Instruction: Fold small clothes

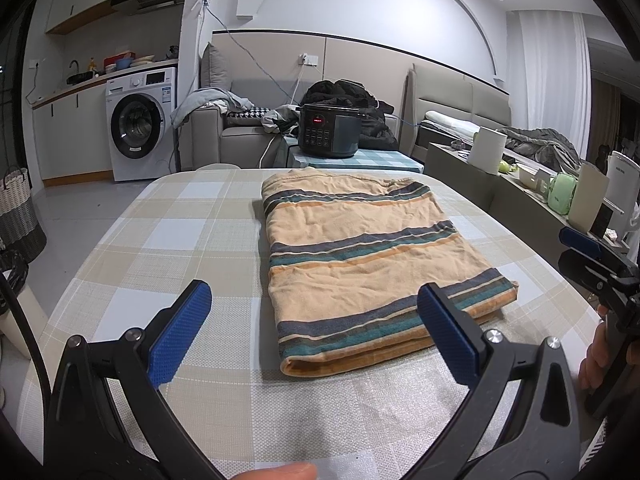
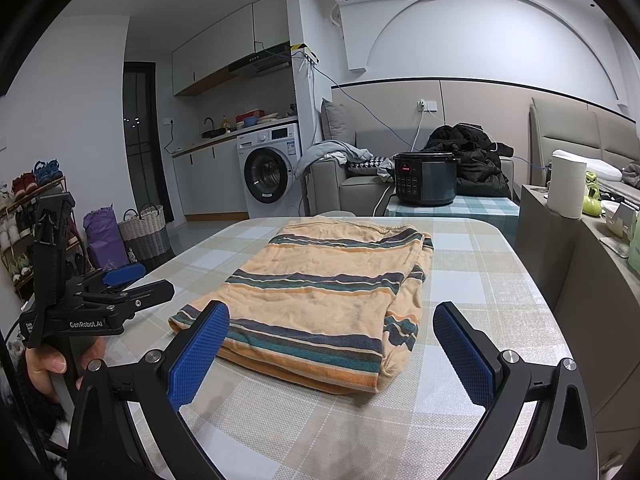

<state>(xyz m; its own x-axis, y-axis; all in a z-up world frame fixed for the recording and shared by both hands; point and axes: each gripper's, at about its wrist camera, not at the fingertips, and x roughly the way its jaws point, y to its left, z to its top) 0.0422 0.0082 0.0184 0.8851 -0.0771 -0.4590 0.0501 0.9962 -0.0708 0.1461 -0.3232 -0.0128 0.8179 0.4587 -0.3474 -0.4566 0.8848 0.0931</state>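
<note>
Striped orange cloth lies folded into a flat, layered rectangle on the checked counter, nearer its far edge than its near one, likely squared up so another fold can run across it. The left tongs hang wide open and empty at the cloth's near edge, and the right tongs do the same from the other side. Neither touches the fabric; I judge this a pause between folds.

White walls, a grey sofa and washing machine (door shut) beneath kitchen cabinets.
</note>
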